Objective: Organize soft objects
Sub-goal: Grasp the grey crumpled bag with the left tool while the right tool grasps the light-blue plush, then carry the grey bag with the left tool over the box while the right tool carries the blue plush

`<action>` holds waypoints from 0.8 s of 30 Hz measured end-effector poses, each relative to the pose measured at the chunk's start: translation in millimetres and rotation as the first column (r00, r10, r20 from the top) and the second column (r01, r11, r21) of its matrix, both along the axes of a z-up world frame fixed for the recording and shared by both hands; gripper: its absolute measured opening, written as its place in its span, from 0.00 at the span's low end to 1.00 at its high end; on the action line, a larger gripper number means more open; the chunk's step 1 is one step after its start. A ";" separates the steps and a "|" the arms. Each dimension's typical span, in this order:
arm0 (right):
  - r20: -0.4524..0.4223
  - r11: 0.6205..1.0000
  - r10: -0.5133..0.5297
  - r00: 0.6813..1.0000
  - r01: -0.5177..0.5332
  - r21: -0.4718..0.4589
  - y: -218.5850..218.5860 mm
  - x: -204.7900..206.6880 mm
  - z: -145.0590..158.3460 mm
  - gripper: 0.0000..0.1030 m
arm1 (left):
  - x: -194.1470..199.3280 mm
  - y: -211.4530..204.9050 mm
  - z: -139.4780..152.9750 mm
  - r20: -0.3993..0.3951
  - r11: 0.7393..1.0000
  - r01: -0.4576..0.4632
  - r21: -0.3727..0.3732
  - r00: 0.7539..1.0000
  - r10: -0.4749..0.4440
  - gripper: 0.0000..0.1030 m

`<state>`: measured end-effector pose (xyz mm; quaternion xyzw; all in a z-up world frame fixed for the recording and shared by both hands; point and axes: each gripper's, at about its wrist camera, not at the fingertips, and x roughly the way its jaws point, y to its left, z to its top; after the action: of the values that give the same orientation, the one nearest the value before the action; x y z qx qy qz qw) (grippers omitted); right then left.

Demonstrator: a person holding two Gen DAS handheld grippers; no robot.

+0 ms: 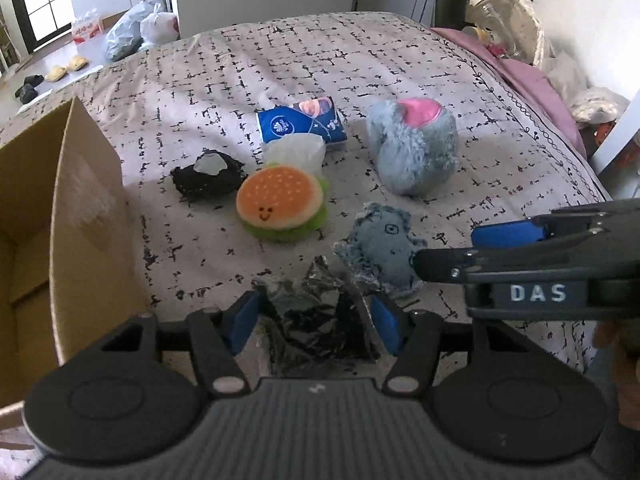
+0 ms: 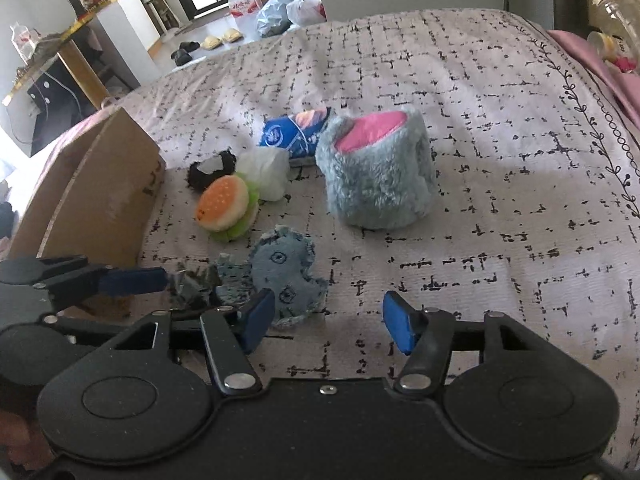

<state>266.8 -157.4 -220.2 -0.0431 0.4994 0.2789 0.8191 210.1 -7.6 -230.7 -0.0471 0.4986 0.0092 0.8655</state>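
On the patterned bed cover (image 1: pixel 360 64) lie a burger plush (image 1: pixel 278 200), a grey furry roll with a pink end (image 1: pixel 414 148), a blue tissue pack (image 1: pixel 300 122), a white crumpled bag (image 1: pixel 296 152), a black knit bundle (image 1: pixel 208 178) and a denim toy (image 1: pixel 380 244). My left gripper (image 1: pixel 315 320) is open and low over a crumpled dark foil wrapper (image 1: pixel 316 332) that fills the gap between its blue pads. My right gripper (image 2: pixel 330 322) is open over bare cover. The denim toy (image 2: pixel 284 272) lies just past its left pad (image 2: pixel 260 316).
An open cardboard box (image 1: pixel 88 184) stands on the bed at the left, close to the left gripper. A pink pillow (image 1: pixel 540 84) and plastic bottles (image 1: pixel 492 8) lie along the right edge. Bags (image 2: pixel 288 8) and slippers are on the floor beyond the bed.
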 end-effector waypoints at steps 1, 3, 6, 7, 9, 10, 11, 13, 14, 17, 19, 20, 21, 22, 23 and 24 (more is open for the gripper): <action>-0.001 1.000 0.006 1.000 -0.006 0.009 0.9 1.3 -0.8 0.58 | 1.3 -0.8 -0.5 -0.003 1.000 0.003 0.003 1.000 -0.003 0.59; -0.013 0.999 0.011 1.000 -0.011 0.031 2.4 3.6 -1.6 0.58 | 3.4 -2.4 -1.1 -0.007 1.000 0.008 0.007 1.000 -0.008 0.59; -0.027 0.999 0.006 1.000 -0.004 0.045 6.0 7.4 -1.5 0.58 | 3.4 -2.3 -2.5 0.002 1.000 0.005 0.000 1.000 -0.005 0.49; -0.032 0.999 0.009 0.999 -0.008 0.048 7.8 8.3 -1.9 0.58 | 3.2 -1.8 -2.5 0.006 1.000 -0.002 0.001 1.000 0.002 0.44; -0.041 0.998 0.024 0.999 -0.021 0.055 12.3 9.5 -3.7 0.58 | 4.1 0.5 -2.8 0.005 1.000 -0.013 -0.009 1.000 0.013 0.36; -0.044 0.998 0.030 0.999 -0.027 0.054 14.6 9.4 -5.1 0.58 | 3.8 2.3 -2.5 0.009 1.000 -0.020 -0.021 1.000 0.020 0.35; -0.048 0.998 0.036 0.998 -0.034 0.054 17.2 9.8 -6.6 0.58 | 3.0 3.6 -2.3 0.012 0.999 -0.024 -0.029 1.000 0.024 0.34; -0.059 0.997 0.050 0.997 -0.046 0.059 22.4 10.9 -9.5 0.58 | 1.6 4.7 -2.6 0.018 0.999 -0.026 -0.035 0.999 0.027 0.33; -0.059 0.997 0.054 0.997 -0.050 0.056 24.9 11.6 -10.6 0.58 | 0.5 5.0 -2.7 0.022 0.999 -0.030 -0.042 0.999 0.031 0.33; -0.048 0.996 0.077 0.996 -0.076 0.039 33.4 11.1 -13.7 0.57 | -0.7 4.9 -3.9 0.027 0.999 -0.030 -0.044 0.999 0.031 0.33; -0.036 0.996 0.089 0.995 -0.088 0.022 36.0 11.2 -15.6 0.44 | -1.0 4.4 -4.8 0.027 0.999 -0.027 -0.047 0.999 0.028 0.32; -0.034 0.996 0.087 0.996 -0.087 0.009 35.5 12.3 -16.2 0.38 | -1.4 4.4 -4.4 0.031 0.998 -0.027 -0.051 0.999 0.029 0.32; -0.033 0.997 0.080 0.996 -0.080 0.006 32.4 14.0 -16.0 0.29 | -1.1 5.2 -3.7 0.032 0.998 -0.028 -0.062 0.999 0.030 0.32; -0.041 0.997 0.070 0.997 -0.069 0.017 28.3 16.5 -15.4 0.23 | -0.9 6.2 -3.2 0.032 0.997 -0.030 -0.070 0.999 0.033 0.32; -0.059 0.998 0.059 0.996 -0.057 0.039 23.1 18.7 -14.4 0.22 | -0.7 7.1 -2.4 0.032 0.997 -0.036 -0.075 0.999 0.038 0.32; -0.076 0.997 0.047 0.996 -0.042 0.063 16.4 20.2 -12.5 0.21 | -1.1 8.0 -1.5 0.035 0.996 -0.038 -0.079 0.999 0.041 0.31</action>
<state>287.0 -141.1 -232.6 -0.0183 0.5210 0.3135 0.7937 209.0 0.4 -232.1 -0.0910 0.4816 0.0060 0.8716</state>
